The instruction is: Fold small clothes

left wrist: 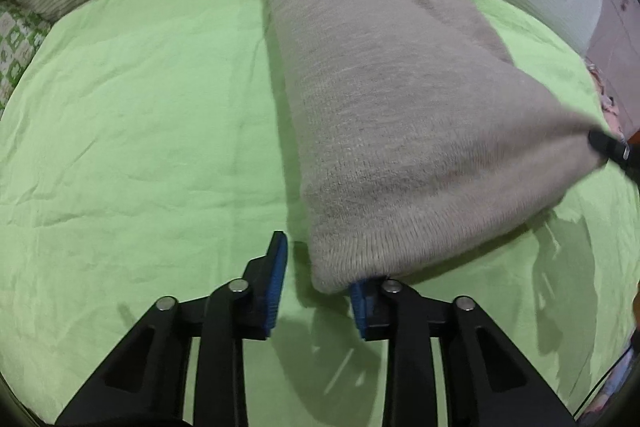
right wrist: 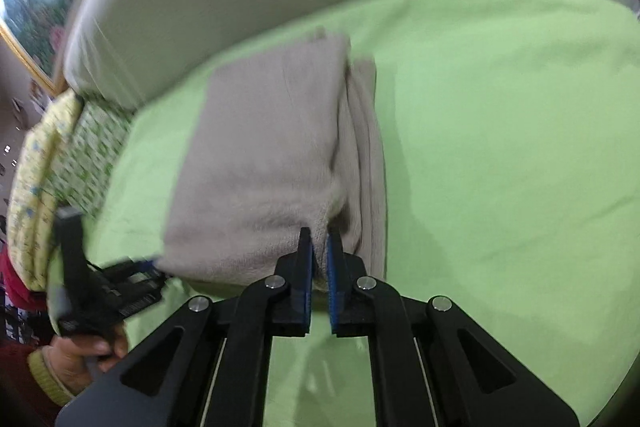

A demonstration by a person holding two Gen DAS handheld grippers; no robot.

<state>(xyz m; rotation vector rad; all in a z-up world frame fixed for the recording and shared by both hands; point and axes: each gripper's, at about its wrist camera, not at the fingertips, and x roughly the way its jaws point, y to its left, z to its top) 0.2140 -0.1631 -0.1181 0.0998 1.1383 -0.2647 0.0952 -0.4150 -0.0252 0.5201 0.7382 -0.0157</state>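
A beige knitted garment point(left wrist: 400, 115) lies partly folded on a green bedsheet point(left wrist: 140, 107) — the right gripper point(right wrist: 319, 267) pinches its near corner between almost-closed jaws, lifting it, while the left gripper point(left wrist: 320, 287) gapes wide beside the other corner, gripping nothing.

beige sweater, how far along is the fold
Done: the beige sweater already lies doubled in layers on the green sheet. In hand: the right gripper pinches a corner; the left gripper is open beside another. Left: lay that flap flat.
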